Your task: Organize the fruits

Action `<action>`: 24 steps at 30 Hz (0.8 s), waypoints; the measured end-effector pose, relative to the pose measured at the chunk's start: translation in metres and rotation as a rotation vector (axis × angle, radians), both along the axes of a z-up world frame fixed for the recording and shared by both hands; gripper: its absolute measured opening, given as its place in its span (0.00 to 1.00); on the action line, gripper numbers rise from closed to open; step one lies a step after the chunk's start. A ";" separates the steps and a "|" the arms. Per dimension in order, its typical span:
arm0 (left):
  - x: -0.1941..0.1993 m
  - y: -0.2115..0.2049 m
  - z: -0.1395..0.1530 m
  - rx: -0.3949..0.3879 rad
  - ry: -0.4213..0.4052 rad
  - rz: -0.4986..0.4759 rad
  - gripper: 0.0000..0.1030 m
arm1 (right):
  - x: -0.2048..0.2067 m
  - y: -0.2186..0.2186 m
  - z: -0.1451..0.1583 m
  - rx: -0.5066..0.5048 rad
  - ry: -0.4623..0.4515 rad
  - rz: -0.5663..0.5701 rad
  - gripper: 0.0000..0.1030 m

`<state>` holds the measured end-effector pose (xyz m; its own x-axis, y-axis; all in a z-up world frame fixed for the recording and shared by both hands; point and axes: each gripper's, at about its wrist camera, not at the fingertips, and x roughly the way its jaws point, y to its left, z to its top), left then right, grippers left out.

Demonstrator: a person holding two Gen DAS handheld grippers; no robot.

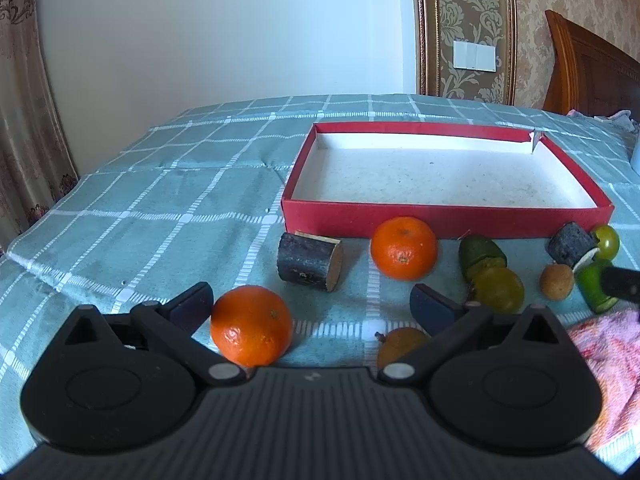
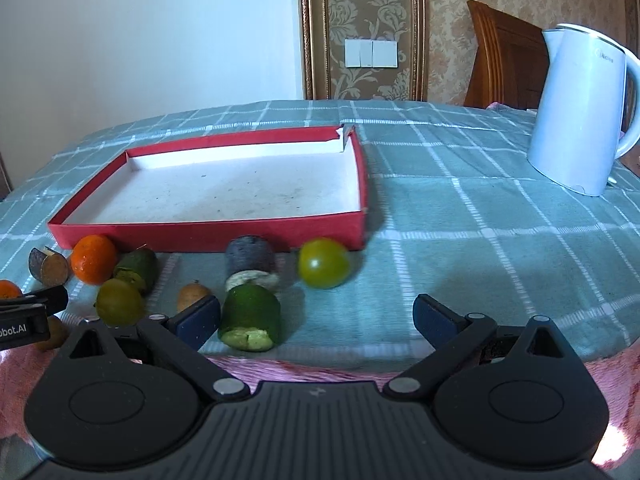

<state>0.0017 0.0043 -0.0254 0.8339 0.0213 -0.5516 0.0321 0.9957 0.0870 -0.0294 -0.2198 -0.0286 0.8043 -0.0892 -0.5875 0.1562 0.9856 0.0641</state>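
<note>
Bed: brown fruit [image 1: 400, 346] half-hidden.

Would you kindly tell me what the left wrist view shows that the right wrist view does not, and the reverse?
Only the left wrist view shows the near orange whole, between the open jaws of the left gripper; the right wrist view catches only its edge. Only the right wrist view shows the white kettle on the checked cloth, and the right gripper, jaws open, empty. Both show the empty red box, the far orange, the dark wood piece, the cut green pieces and the green tomato.
</note>
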 end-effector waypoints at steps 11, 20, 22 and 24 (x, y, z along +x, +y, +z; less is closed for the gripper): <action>-0.006 0.013 0.000 -0.052 -0.009 -0.008 1.00 | -0.014 -0.006 -0.001 0.029 -0.023 0.058 1.00; -0.012 0.022 0.001 -0.075 -0.022 -0.007 1.00 | -0.004 0.011 -0.005 0.038 -0.018 0.110 0.88; -0.014 0.025 0.001 -0.083 -0.028 -0.004 1.00 | 0.002 0.013 -0.009 0.043 0.011 0.114 0.75; -0.017 0.029 0.001 -0.088 -0.034 -0.004 1.00 | 0.005 0.016 -0.013 0.035 0.021 0.111 0.73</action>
<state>-0.0150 0.0331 -0.0247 0.8522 -0.0297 -0.5224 0.0351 0.9994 0.0003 -0.0241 -0.2042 -0.0412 0.7957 0.0204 -0.6053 0.0478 0.9942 0.0964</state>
